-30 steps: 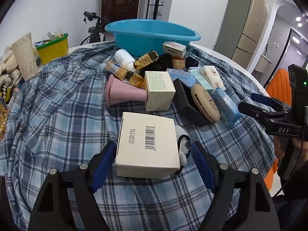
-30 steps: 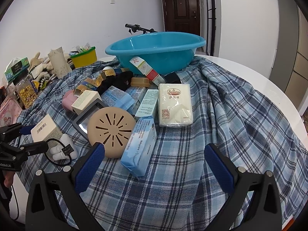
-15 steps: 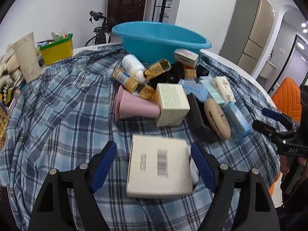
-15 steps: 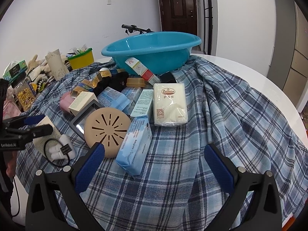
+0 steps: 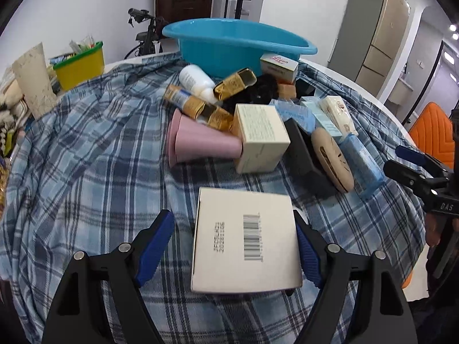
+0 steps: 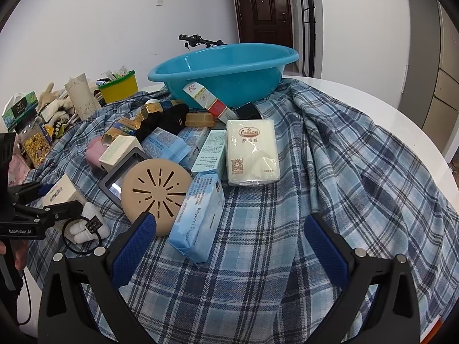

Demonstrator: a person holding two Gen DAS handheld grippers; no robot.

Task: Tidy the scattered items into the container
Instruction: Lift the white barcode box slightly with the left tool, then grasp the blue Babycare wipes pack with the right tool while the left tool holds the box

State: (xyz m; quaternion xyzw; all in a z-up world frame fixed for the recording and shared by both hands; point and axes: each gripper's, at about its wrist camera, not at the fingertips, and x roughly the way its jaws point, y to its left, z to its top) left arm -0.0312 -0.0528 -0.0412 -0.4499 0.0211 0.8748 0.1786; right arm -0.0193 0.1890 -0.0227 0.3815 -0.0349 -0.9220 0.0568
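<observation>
Since a second ago my left claw (image 5: 233,253) has crept in over the white barcode box (image 5: 246,239), which now fills the gap between the fingers instead of lying just ahead of them. That claw stands partly open and holds nothing: the right-hand pad looks to be at the box's side or touching it, while the left-hand pad stands clear, with bare plaid cloth (image 5: 94,172) showing between.

Seen from this claw, the box lies dead ahead at twelve o'clock, flat on the cloth-covered worktop, barcode face up. Its long axis runs roughly from six to twelve, along the line of my fingers, so the pads face its two long sides. A white bundle with a black loop (image 6: 86,226) sits close against its three o'clock side.

My left claw is much the nearer one; the right claw (image 6: 229,243) hangs wide open and empty over the cloth, with the box out at its nine o'clock. I judge a plain squeeze is the next move, then a carry to the blue basin (image 5: 238,46) far off at twelve
</observation>
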